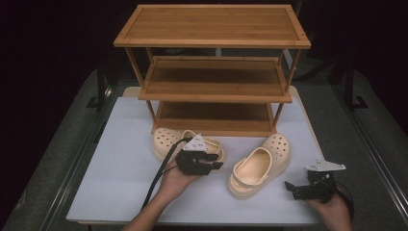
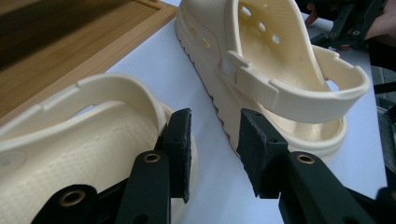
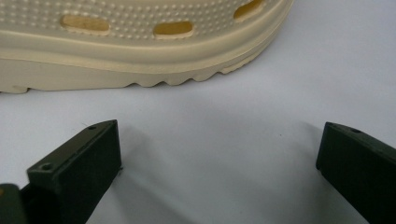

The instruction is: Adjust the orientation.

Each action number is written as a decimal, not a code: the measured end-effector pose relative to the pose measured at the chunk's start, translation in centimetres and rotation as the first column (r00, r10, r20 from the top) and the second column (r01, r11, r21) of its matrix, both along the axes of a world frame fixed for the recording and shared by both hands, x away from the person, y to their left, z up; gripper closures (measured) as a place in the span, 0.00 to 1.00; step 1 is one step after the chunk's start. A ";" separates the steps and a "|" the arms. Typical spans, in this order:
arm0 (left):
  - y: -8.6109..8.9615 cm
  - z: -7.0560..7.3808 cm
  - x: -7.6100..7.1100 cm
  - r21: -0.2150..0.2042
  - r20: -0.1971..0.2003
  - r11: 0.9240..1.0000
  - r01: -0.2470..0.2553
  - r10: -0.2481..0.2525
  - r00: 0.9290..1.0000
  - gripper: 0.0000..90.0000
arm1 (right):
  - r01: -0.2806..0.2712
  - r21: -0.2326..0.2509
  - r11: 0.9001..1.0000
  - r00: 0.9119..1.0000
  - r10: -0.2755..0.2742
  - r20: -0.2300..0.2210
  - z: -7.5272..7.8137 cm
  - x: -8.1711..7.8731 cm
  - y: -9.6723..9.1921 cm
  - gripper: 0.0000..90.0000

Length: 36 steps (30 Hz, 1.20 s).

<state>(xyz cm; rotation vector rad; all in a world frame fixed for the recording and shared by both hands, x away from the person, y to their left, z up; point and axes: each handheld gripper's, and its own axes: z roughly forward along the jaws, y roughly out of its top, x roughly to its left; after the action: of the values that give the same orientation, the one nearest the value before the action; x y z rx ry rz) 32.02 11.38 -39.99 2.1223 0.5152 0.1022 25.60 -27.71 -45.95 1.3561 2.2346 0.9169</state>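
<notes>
Your left gripper [image 1: 215,161] sits over the heel of the left clog [image 1: 166,140], which lies on the white table [image 1: 120,183] in front of the wooden rack [image 1: 214,79]; its jaws stand apart, one pad [image 2: 180,149] beside the heel rim, clamping nothing. Your right gripper [image 1: 290,187] rests wide open near the right clog [image 1: 260,166], apart from its sole.

The high view looks forward and down over the table [image 1: 120,187] from the near side. Both gripper views sit low and close, sharing the right clog [image 1: 260,166] [image 2: 280,70] [image 3: 140,42].
</notes>
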 end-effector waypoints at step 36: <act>1.4 0.3 1.0 0.035 -0.010 0.999 -0.021 0.022 1.000 0.95 | 0.000 0.000 1.000 1.000 0.000 0.000 0.0 0.0 0.0 0.00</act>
<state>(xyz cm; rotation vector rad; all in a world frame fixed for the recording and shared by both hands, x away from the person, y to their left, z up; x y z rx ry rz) 33.07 12.73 -39.73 2.1523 0.5459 0.1130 25.59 -27.71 -45.96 1.3567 2.2344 0.9173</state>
